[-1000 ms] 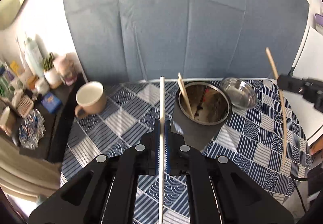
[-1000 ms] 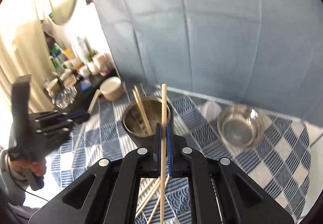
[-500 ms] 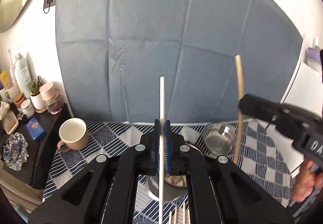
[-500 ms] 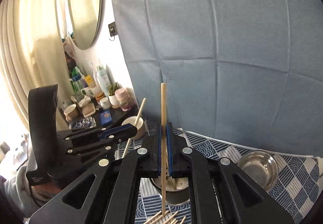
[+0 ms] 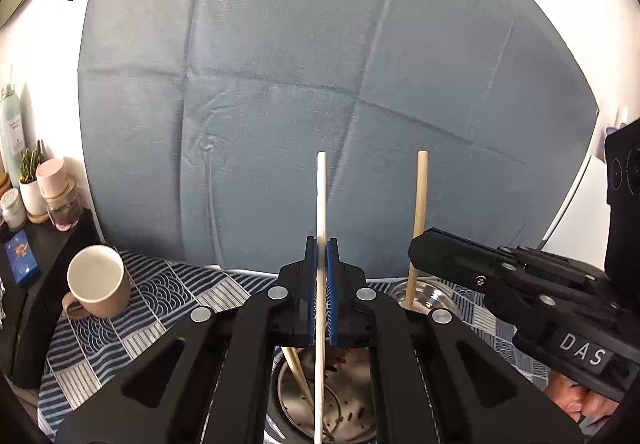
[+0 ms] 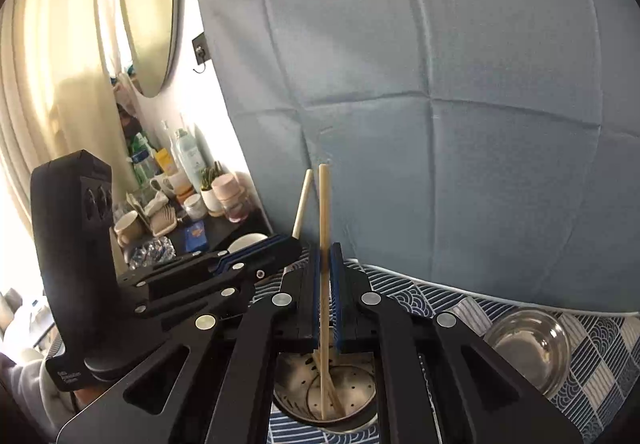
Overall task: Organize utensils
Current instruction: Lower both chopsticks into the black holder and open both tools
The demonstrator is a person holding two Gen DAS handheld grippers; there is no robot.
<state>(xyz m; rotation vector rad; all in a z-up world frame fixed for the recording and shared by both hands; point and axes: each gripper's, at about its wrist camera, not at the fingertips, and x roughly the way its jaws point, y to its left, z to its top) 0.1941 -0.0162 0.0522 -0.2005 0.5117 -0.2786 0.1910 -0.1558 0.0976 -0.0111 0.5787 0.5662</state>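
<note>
A: Left hand-held gripper (image 5: 319,292): jaws clamped on a pale chopstick (image 5: 321,203), held upright, its lower end down inside the steel holder (image 5: 344,416). Right hand-held gripper (image 6: 325,296): jaws likewise closed on a wooden chopstick (image 6: 324,211), tip reaching the perforated bottom of the same holder (image 6: 356,384).

B: Noted. Anything in the holder already?

A: Two or so sticks leaning against its wall; count uncertain, since the gripper bodies hide much of the rim. The holder stands on the blue patterned tablecloth (image 5: 140,308), between a tan mug (image 5: 96,284) on the left and an empty steel bowl (image 6: 528,344) on the right.

B: Step in hand, as judged?

A: Dropping both chopsticks into the holder. Both ends look to be inside the rim, so release seems near.

B: How to do it well?

A: Keep each stick close to upright and lower until the tip rests on the bottom, then open. Releasing high would let it bounce or tip out. Open one gripper at a time; the two sit close beside each other. Lift straight up afterwards so the pads do not drag a stick back out.
</note>
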